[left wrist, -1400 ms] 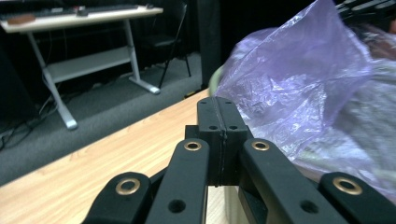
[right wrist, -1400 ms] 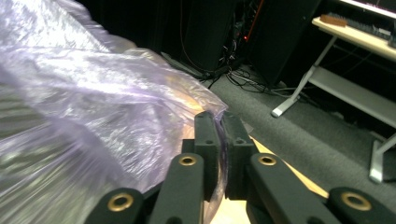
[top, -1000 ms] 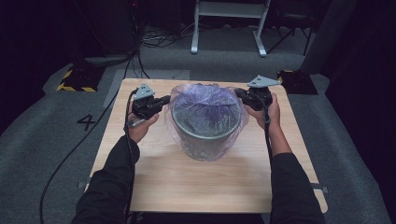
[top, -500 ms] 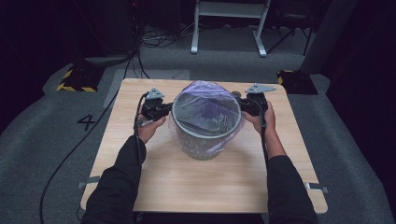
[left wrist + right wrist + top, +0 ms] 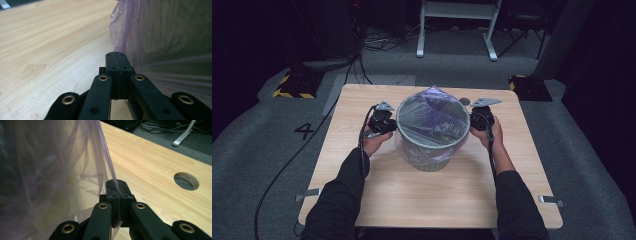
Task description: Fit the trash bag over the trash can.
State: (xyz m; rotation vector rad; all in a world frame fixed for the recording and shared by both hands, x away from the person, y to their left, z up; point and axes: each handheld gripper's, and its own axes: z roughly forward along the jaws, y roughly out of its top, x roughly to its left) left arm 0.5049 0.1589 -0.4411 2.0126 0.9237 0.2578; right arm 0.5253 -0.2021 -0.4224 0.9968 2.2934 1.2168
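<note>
A grey bin (image 5: 429, 161) stands mid-table with a translucent purple bag (image 5: 432, 117) stretched over its rim. My left gripper (image 5: 393, 126) is pressed against the bin's left side, just under the rim. In the left gripper view its jaws (image 5: 116, 53) are shut, and the bag's film (image 5: 150, 32) runs down into their tips. My right gripper (image 5: 472, 121) is at the bin's right side. In the right gripper view (image 5: 117, 182) a taut fold of the bag (image 5: 50, 170) is pinched between the jaws, which have just closed the last bit onto it.
The wooden table (image 5: 412, 200) has bare surface in front of the bin and on both sides. A round cable hole (image 5: 186, 181) lies in the tabletop behind the right gripper. Cables and a white frame stand on the floor beyond the far edge.
Both hands have come down beside the bin, drawing the bag's edges lower. The film that puffed above the rim now lies stretched over it.
</note>
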